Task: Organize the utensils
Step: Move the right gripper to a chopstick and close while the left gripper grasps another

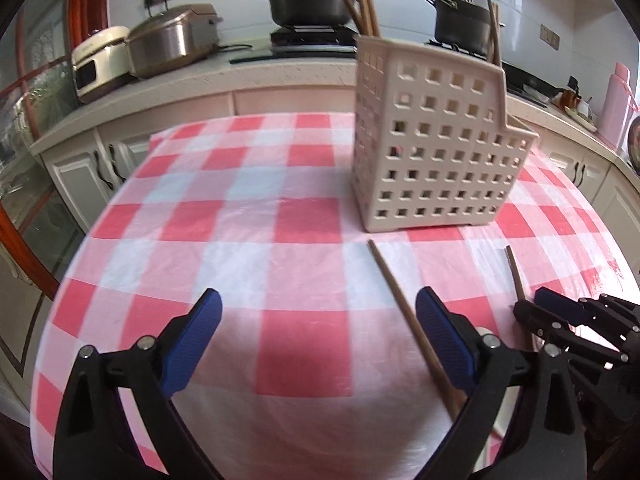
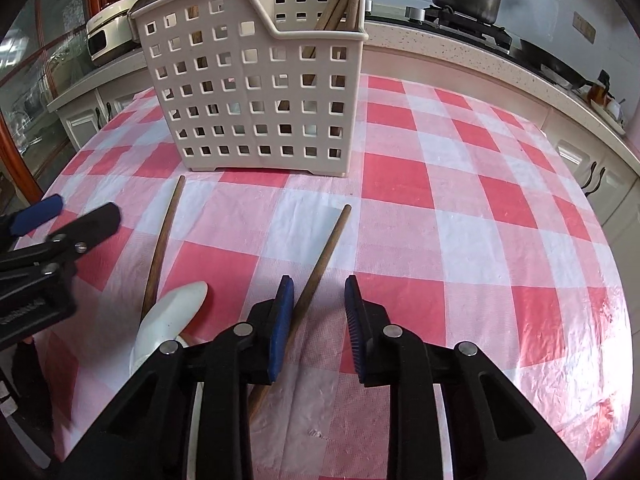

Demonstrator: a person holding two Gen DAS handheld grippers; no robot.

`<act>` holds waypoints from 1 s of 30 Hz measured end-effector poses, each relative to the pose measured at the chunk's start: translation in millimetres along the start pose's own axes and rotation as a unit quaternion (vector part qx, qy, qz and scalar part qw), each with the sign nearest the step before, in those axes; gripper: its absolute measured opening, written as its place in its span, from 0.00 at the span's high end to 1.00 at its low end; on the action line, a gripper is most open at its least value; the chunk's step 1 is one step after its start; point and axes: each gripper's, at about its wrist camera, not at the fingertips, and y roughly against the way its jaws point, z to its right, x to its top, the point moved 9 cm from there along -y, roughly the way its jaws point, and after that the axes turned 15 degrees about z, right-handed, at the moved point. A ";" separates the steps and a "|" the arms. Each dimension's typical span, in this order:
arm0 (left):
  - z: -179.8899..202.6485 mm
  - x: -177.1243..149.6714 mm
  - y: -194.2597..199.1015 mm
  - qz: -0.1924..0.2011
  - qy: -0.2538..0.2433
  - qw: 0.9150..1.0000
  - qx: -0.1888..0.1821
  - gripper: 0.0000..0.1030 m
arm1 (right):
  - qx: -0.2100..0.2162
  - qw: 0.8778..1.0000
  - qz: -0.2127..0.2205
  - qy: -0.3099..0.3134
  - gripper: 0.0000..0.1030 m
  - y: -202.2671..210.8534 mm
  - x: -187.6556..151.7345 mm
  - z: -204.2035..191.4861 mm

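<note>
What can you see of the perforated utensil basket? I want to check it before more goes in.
The utensil basket is beige, plastic-looking, its walls pierced by rows of square holes. Its rim steps from a taller side to a lower one. It stands upright on the checked tablecloth, beyond both claws, neither touching it. Brown wooden handles lean out of the top. Two loose wooden sticks lie on the cloth just before it.

On the checked tablecloth (image 2: 460, 208) the utensil caddy (image 2: 256, 100) stands at the far side with chopsticks (image 2: 340, 4) upright in it, and two loose chopsticks (image 2: 324, 256) (image 2: 162, 246) lie before it, a spoon (image 2: 168, 320) beside the left one
</note>
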 end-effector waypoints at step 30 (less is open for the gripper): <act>34.7 -23.5 -18.1 -0.049 -0.046 0.995 -0.076 0.89 | 0.061 0.998 0.011 0.006 0.90 7.7 -3.1 2.1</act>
